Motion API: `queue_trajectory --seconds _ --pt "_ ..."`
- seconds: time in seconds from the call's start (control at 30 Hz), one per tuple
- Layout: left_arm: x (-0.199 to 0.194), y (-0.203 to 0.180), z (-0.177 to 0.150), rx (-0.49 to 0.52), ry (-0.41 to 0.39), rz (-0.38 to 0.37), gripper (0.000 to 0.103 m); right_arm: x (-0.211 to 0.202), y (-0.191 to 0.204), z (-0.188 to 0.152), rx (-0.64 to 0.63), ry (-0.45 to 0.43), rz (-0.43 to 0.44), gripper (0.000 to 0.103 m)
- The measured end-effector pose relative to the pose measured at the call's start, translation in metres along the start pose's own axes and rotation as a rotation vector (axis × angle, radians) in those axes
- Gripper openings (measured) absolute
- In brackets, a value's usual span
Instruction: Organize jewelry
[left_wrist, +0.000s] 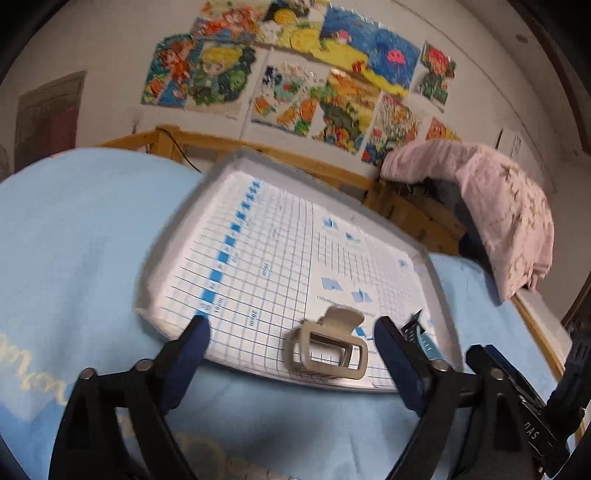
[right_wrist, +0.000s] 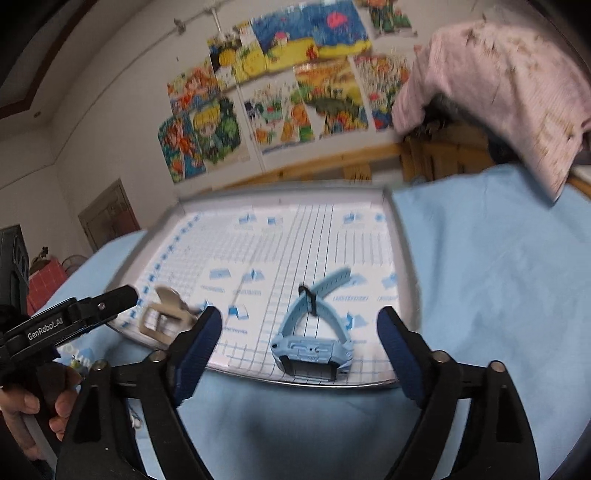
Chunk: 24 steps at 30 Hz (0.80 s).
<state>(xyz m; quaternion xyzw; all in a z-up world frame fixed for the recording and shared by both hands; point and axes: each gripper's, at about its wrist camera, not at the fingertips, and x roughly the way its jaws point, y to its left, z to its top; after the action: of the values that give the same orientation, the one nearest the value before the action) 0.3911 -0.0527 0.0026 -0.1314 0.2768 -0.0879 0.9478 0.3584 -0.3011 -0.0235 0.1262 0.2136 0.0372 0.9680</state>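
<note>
Both pieces lay on the grid-printed white tray (right_wrist: 400, 258): beige plastic claw clip (left_wrist: 327, 345) before the wide-jawed left gripper (left_wrist: 291, 334), pale-blue strap watch (right_wrist: 314, 341) before the wide-jawed right gripper (right_wrist: 299, 326); sorting seemingly nearly done.

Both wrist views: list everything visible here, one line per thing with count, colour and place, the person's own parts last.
tray: one, white with a blue grid, lying on the blue cloth.
hair claw clip: one, beige, near edge of the tray, left part.
watch: one, light blue, near edge of the tray, right part.
cloth: one, light blue, under the tray.
pictures: several, multicoloured, on the wall behind.
garment: one, pink, draped at the right.
wooden rail: one, light wood, behind the tray.
left gripper: black with blue pads, open, around the clip without touching it.
right gripper: same colours, open, around the watch.
hand: one, on the left gripper's handle.
</note>
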Motion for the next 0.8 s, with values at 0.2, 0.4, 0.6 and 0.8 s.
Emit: queue_trajectory --seconds 0.2,0.4,0.6,0.8 --pt "-0.059 -0.003 -0.006 0.039 -0.101 0.009 0.103 -0.053 0.015 0.012 -0.075 -0.108 -0.020 0.100" --pt "-0.115 -0.002 -0.021 0.097 -0.193 0.038 0.103 -0.105 0.033 0.015 -0.142 -0.170 -0.050 0.102" --pt "-0.166 0.000 -0.047 0.139 -0.245 0.069 0.103 -0.163 0.051 0.001 -0.168 -0.213 -0.060 0.102" --pt "-0.207 0.010 -0.070 0.124 -0.262 0.079 0.103 -0.213 0.065 -0.022 -0.196 -0.238 -0.054 0.102"
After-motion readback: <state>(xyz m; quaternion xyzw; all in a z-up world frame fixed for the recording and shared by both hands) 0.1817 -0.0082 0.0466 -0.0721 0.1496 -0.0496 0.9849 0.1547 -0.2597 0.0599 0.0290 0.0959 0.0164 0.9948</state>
